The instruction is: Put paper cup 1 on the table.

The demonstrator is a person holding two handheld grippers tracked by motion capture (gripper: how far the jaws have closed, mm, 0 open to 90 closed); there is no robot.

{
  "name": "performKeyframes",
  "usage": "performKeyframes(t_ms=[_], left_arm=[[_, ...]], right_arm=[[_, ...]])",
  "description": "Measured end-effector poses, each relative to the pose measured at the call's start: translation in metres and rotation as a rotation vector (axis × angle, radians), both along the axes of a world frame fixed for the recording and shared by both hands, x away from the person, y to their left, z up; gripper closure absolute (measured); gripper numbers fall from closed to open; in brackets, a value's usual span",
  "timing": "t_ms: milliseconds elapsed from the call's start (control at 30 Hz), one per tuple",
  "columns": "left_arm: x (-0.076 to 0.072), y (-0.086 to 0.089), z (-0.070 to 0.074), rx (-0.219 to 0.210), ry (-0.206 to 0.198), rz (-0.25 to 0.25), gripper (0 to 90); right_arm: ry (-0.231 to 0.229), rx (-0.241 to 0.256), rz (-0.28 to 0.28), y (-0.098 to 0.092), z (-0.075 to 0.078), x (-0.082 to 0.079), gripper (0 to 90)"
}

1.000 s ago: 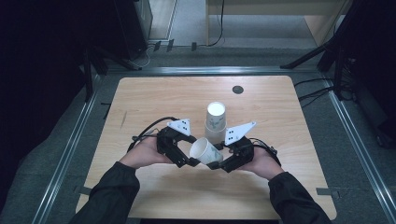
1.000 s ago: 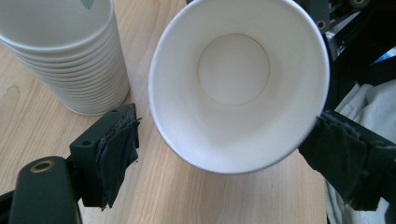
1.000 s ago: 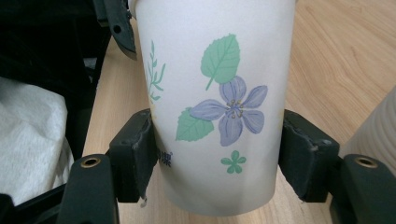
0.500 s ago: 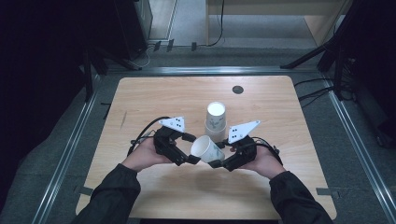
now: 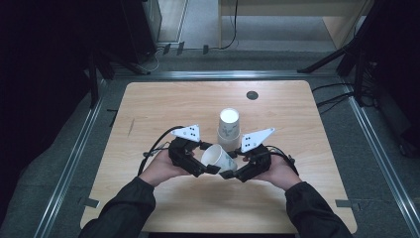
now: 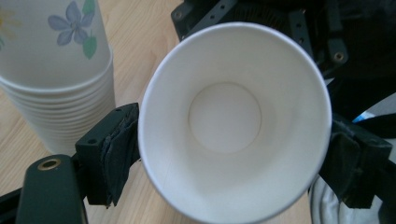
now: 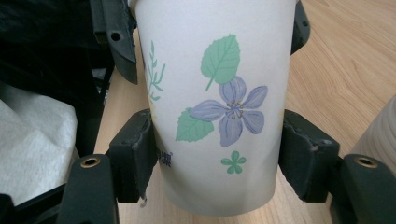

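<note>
- Paper cup [image 5: 218, 157], white with a printed flower, lies tipped on its side just in front of the stack of cups [image 5: 228, 128], raised off the wooden table [image 5: 163, 104] between both tools.
- Left gripper [image 5: 210, 166]: jaws pressed against the cup's rim on either side, the open mouth facing its camera; holding the cup at the wide end.
- Right gripper [image 5: 227, 172]: jaws clamped on the cup's wall near the base, the flower print [image 7: 229, 112] centred between them; holding the same cup.
- Stack of cups: upside down, many nested rims visible in the left gripper view [image 6: 56, 70], standing just behind the held cup and touching neither tool as far as can be told.
- Step in hand, as judged: one cup taken off the stack is held by both tools at once, probably a hand-over or a turning of the cup upright.
- Next move, as judged: one tool must let go while the other keeps a light squeeze; the thin paper wall dents easily, so pressure must stay low, and the cup needs rotating before it can stand.
- Open room: bare wood to the left, right and near side of the stack; broad space beyond the stack up to a dark round grommet [image 5: 252, 94].
- Edges: the table's near edge lies close below the forearms; a metal rail [image 5: 74, 148] runs well left of the stack.
</note>
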State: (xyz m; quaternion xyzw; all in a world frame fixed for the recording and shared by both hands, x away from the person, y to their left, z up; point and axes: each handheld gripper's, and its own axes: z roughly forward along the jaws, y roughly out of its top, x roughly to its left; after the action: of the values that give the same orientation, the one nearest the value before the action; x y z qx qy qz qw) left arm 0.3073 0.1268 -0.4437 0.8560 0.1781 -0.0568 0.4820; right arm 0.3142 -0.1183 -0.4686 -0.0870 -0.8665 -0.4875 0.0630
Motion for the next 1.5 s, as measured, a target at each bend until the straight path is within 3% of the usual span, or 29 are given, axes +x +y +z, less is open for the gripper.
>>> performKeyframes(t_ms=[667,833,1033,1133,1367,1500], left_arm=[[-0.002,-0.001,-0.003,0.031,-0.029,-0.007,25.0],[0.000,0.001,-0.002,0.021,-0.019,0.001,25.6],[0.002,0.009,0.004,0.026,-0.033,0.022,25.6],[0.001,0.014,0.009,0.034,-0.056,0.042,25.6],[0.006,0.025,0.016,0.064,-0.055,0.072,25.6],[0.008,0.031,0.017,0.091,-0.055,0.089,25.6]], right_arm=[[0.014,-0.018,-0.002,0.002,-0.001,0.001,33.8],[0.007,-0.033,0.005,0.003,-0.003,0.000,25.4],[-0.017,-0.070,-0.035,0.003,-0.008,-0.001,21.4],[-0.058,-0.091,-0.059,0.002,-0.012,-0.003,21.3],[-0.132,-0.147,-0.130,-0.001,-0.021,-0.009,20.6],[-0.112,-0.151,-0.176,-0.002,-0.022,-0.011,20.0]])
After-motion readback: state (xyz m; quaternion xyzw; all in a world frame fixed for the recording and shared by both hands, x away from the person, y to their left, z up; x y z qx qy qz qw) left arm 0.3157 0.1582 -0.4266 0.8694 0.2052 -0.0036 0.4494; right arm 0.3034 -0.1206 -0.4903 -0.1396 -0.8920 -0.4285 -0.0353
